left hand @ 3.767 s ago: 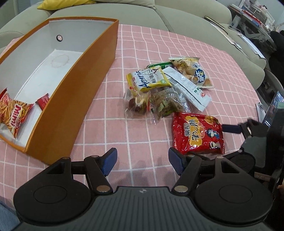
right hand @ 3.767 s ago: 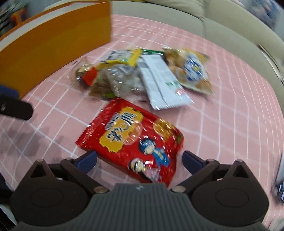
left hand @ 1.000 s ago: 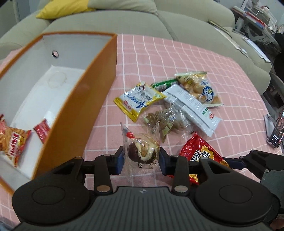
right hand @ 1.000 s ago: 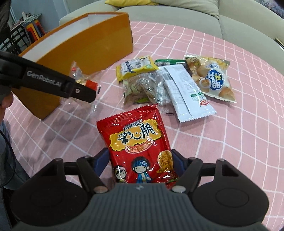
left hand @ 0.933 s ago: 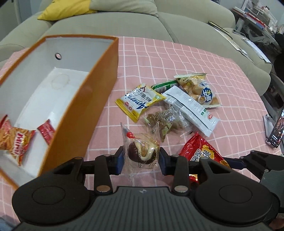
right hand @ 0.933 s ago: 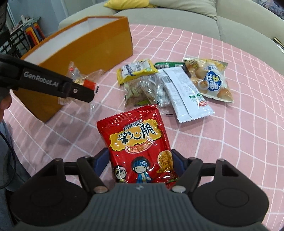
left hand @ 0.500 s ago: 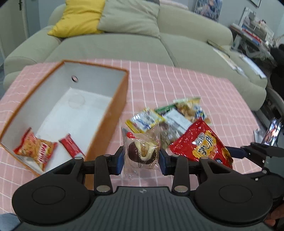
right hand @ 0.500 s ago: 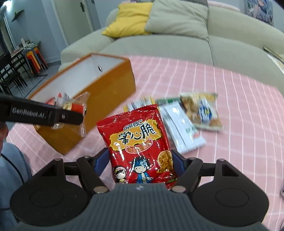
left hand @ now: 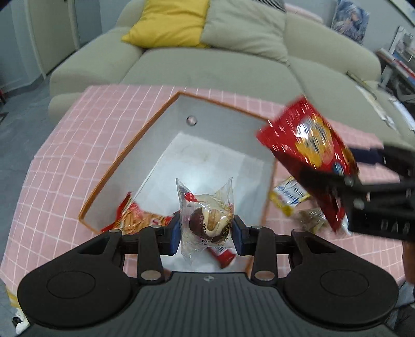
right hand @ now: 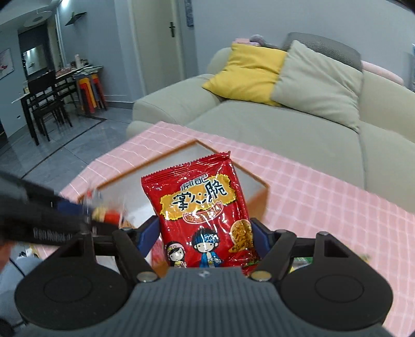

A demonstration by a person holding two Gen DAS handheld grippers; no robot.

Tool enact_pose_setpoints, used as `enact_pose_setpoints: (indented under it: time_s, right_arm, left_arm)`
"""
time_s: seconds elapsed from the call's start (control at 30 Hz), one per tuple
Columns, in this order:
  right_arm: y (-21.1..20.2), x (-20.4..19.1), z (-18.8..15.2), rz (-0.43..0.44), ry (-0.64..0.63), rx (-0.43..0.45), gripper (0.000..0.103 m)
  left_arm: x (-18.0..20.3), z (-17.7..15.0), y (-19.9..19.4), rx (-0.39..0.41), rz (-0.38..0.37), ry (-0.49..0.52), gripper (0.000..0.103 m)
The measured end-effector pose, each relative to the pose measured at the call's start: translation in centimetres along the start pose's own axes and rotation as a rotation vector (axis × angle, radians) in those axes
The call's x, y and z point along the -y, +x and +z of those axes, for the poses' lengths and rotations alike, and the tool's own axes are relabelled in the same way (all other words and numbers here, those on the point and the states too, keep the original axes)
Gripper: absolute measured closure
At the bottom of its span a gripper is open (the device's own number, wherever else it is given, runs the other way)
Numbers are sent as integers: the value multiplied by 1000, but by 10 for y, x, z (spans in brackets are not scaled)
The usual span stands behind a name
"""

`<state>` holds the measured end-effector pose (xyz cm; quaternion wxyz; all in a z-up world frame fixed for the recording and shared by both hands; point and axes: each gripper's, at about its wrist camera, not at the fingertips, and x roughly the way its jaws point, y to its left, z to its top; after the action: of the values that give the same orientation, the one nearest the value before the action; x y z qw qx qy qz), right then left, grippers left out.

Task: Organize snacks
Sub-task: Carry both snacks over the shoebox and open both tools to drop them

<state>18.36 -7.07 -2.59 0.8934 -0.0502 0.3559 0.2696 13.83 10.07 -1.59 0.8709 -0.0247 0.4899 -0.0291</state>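
Note:
My left gripper (left hand: 206,230) is shut on a clear-wrapped chocolate pastry (left hand: 206,220) and holds it above the near end of the orange box (left hand: 129,145), which has a white inside. My right gripper (right hand: 205,238) is shut on a red snack bag (right hand: 205,217) and holds it upright above the box (right hand: 256,181). In the left wrist view the red bag (left hand: 308,153) hangs over the box's right wall. A red-orange chips packet (left hand: 135,217) and a small red packet (left hand: 223,255) lie inside the box.
A pink checked tablecloth (left hand: 67,160) covers the table. A yellow packet (left hand: 288,197) and a clear packet (left hand: 311,219) lie right of the box. A sofa (left hand: 220,62) with a yellow cushion (left hand: 168,23) stands behind. Dining chairs (right hand: 49,103) stand far left.
Both grippers have lifted and swung left over the box with their snacks. The red bag, low on the right before, now hangs over the box's right wall.

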Motion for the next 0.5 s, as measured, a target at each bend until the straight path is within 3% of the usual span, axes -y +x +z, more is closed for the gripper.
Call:
enact_pose_setpoints:
  time_s: [0.23,0.5]
  right_arm:
    - [62,-25,31,19,-143,-95,32]
    - [122,-34,37,32,-233,-241,32]
  left_arm:
    - [-14,5,32,-124,19,42,59]
    - [-22,5,66,-226,22,65,59]
